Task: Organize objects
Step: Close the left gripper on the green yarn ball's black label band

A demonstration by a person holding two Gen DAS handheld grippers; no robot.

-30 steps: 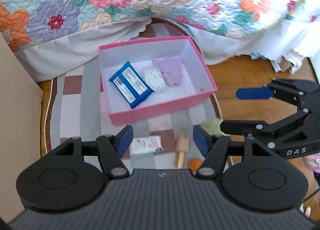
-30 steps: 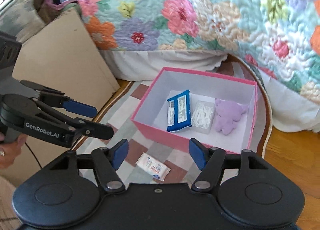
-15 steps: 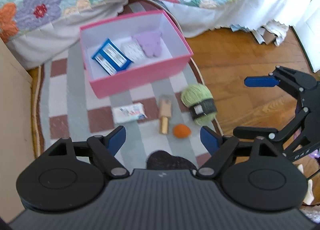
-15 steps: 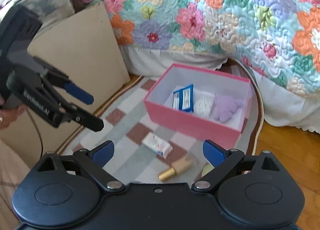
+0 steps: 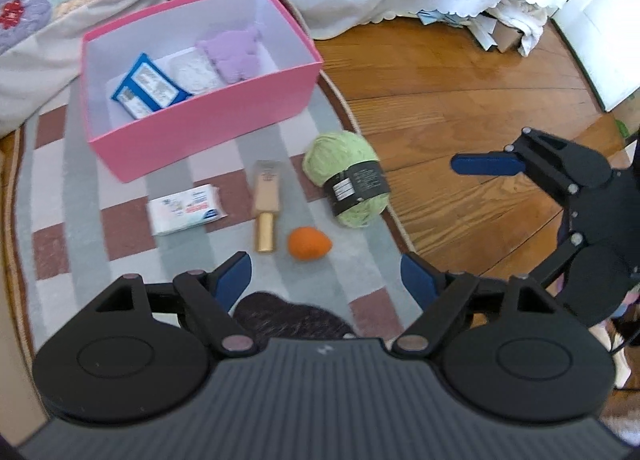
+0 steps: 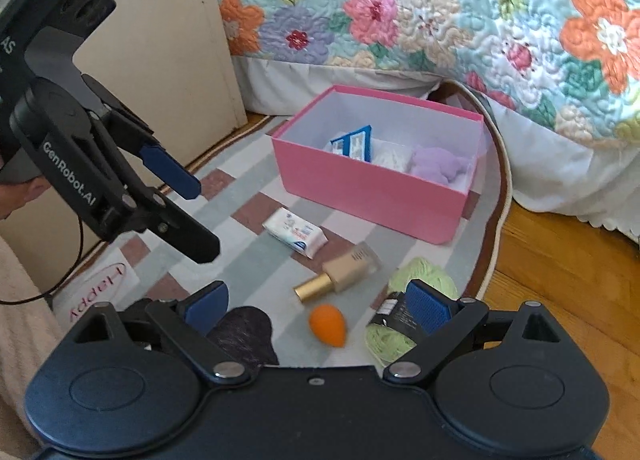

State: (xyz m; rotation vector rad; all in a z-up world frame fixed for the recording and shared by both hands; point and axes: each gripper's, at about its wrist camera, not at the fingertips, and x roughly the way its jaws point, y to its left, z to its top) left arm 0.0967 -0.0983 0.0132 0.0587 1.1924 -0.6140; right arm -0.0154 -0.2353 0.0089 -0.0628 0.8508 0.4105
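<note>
Objects for sorting scattered on checked rug, ahead of both tongs; left gripper jaws wide, just been opening, nothing between pads, hovering over rug near dark furry patch; right gripper jaws at widest, just been opening, empty, orange sponge egg seen between fingertips but not touched; right fingertip in front of green yarn ball; gold-capped foundation bottle lying flat just beyond sponge; white tissue pack lying left of bottle, apart from it; pink box farther out on rug, open-topped, holding blue packet, white pack, lilac soft item side by side; floral quilt hanging behind box; beige panel at left; wood floor right of rug.
</note>
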